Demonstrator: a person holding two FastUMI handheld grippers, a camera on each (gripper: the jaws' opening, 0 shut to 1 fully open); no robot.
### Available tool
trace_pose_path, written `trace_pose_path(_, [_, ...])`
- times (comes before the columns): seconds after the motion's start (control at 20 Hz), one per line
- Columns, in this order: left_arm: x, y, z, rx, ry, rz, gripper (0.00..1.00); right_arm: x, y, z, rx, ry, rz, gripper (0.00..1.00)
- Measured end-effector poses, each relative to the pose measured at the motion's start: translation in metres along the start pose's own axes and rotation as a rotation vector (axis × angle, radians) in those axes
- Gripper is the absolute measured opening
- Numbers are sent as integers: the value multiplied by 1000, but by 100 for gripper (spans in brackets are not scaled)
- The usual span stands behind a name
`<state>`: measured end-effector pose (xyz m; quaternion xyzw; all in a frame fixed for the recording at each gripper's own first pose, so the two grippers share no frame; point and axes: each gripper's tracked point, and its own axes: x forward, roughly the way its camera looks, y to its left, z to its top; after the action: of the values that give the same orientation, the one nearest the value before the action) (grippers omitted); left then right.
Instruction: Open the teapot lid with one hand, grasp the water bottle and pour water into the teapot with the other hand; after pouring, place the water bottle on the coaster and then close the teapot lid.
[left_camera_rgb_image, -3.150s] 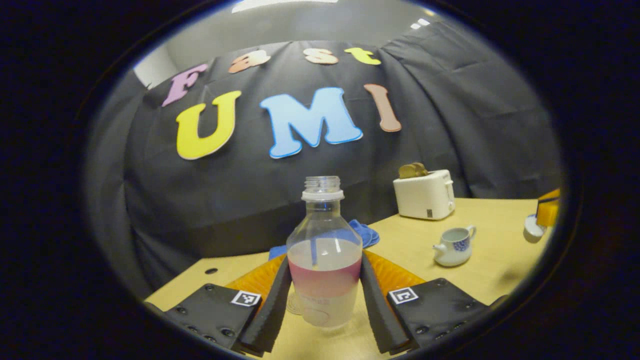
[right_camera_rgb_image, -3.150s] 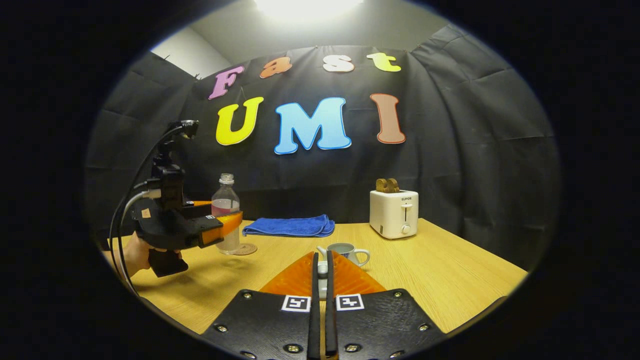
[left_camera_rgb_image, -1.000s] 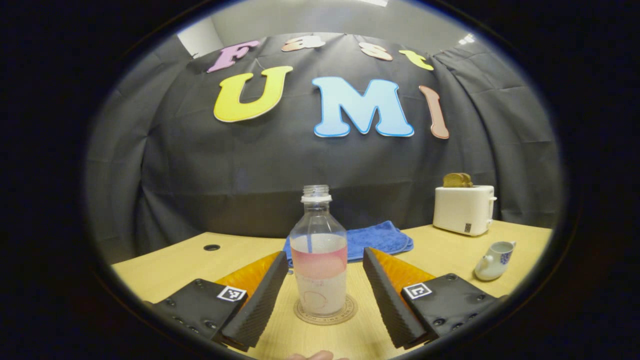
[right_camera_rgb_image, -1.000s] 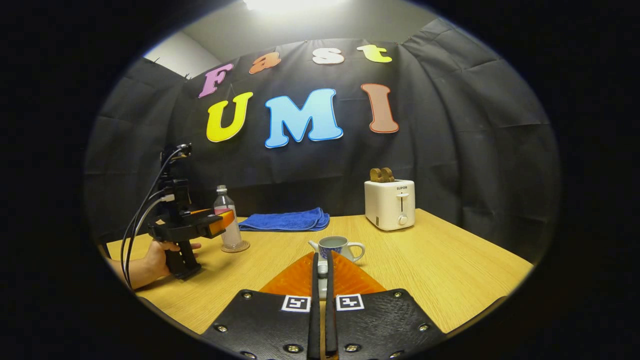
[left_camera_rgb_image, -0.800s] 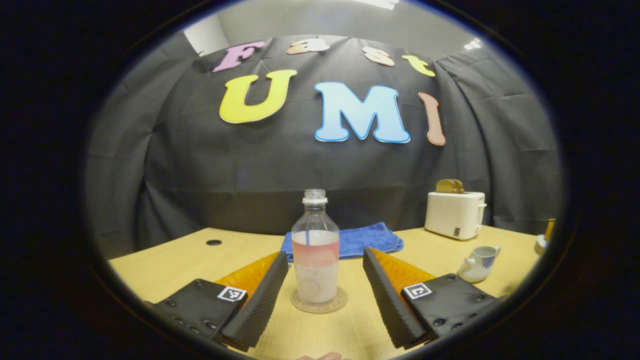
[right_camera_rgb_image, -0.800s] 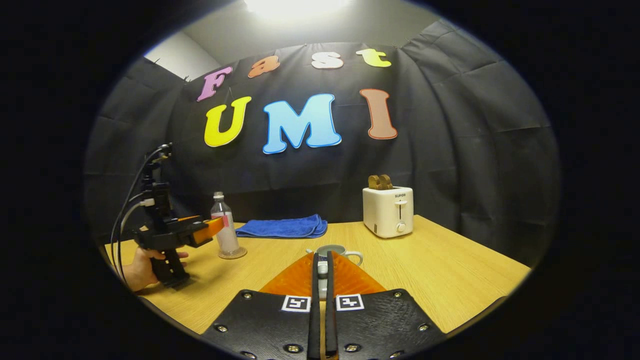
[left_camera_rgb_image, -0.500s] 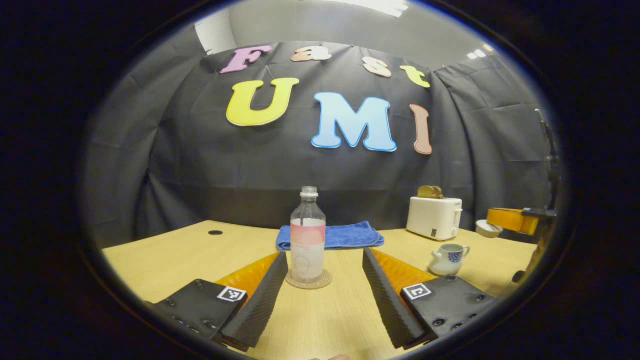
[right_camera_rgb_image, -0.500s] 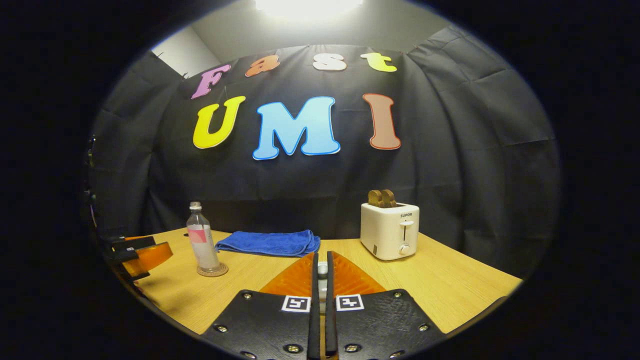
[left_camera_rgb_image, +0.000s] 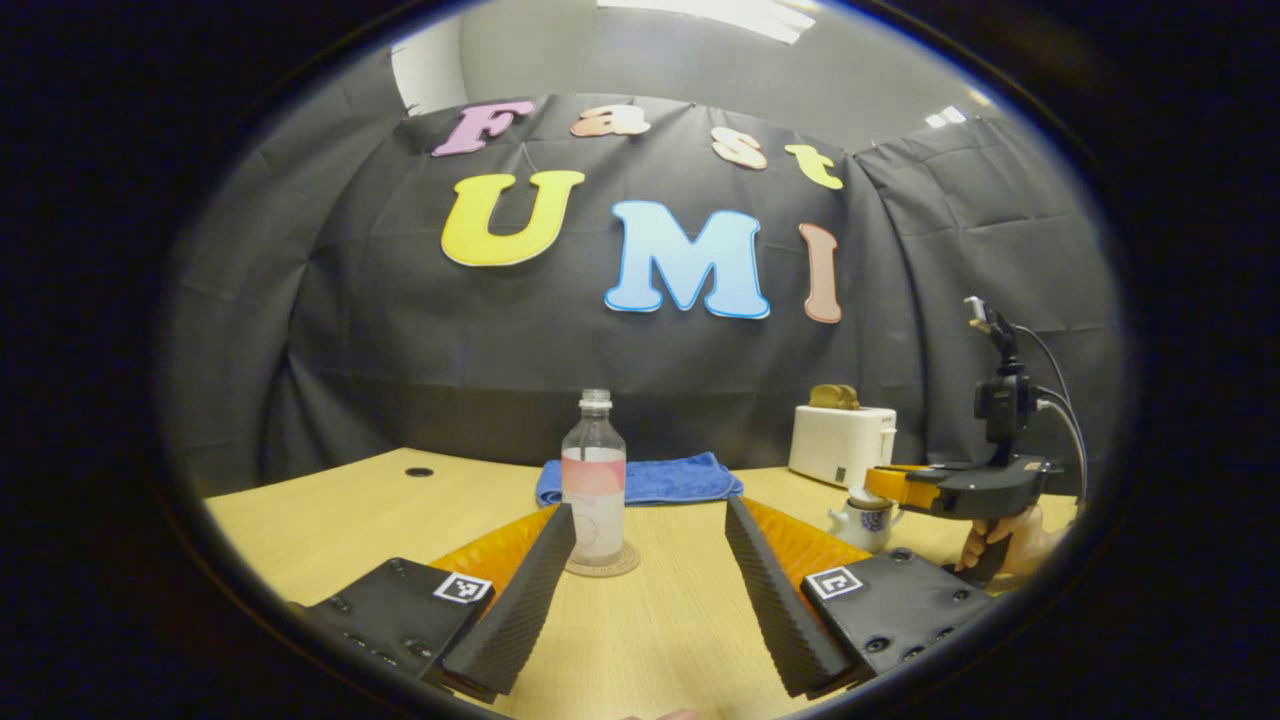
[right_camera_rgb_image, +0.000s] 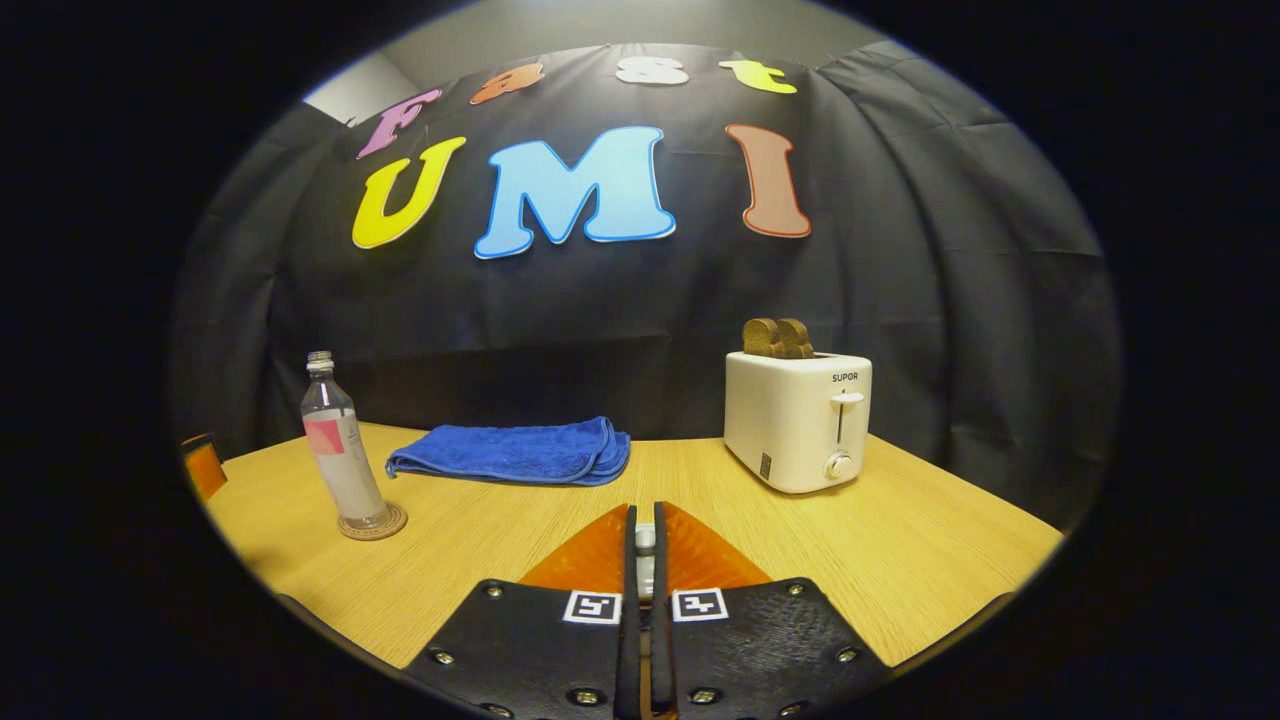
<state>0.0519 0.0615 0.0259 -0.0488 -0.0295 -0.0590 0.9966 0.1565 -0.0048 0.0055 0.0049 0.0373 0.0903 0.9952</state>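
Note:
The clear water bottle (left_camera_rgb_image: 594, 478) stands upright, uncapped, on a round coaster (left_camera_rgb_image: 601, 565), well ahead of my left gripper (left_camera_rgb_image: 648, 512), which is open and holds nothing. In the right gripper view the bottle (right_camera_rgb_image: 335, 445) and coaster (right_camera_rgb_image: 372, 525) are at the far left. My right gripper (right_camera_rgb_image: 645, 515) is shut on the small white teapot lid (right_camera_rgb_image: 645, 545). The left gripper view shows the right gripper (left_camera_rgb_image: 885, 485) directly over the white-and-blue teapot (left_camera_rgb_image: 862, 522), lid at its opening; I cannot tell whether it rests there.
A blue towel (right_camera_rgb_image: 510, 452) lies folded at the back of the wooden table (right_camera_rgb_image: 900, 560). A white toaster (right_camera_rgb_image: 795, 420) with bread in it stands at the back right. A hand (left_camera_rgb_image: 1000, 535) holds the right gripper's grip.
My left gripper opened, let the bottle stand on the coaster and drew back from it. The right gripper carried the lid forward and down over the teapot.

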Motion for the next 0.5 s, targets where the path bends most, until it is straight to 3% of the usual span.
trace_pose_path(0.3, [-3,8,-2,-4,10,23,100,-1,1,-8,4,38,-6,6])
trace_pose_path(0.5, [-8,11,2,8,1,33,100,-5,1,2,-13,11,-14,17])
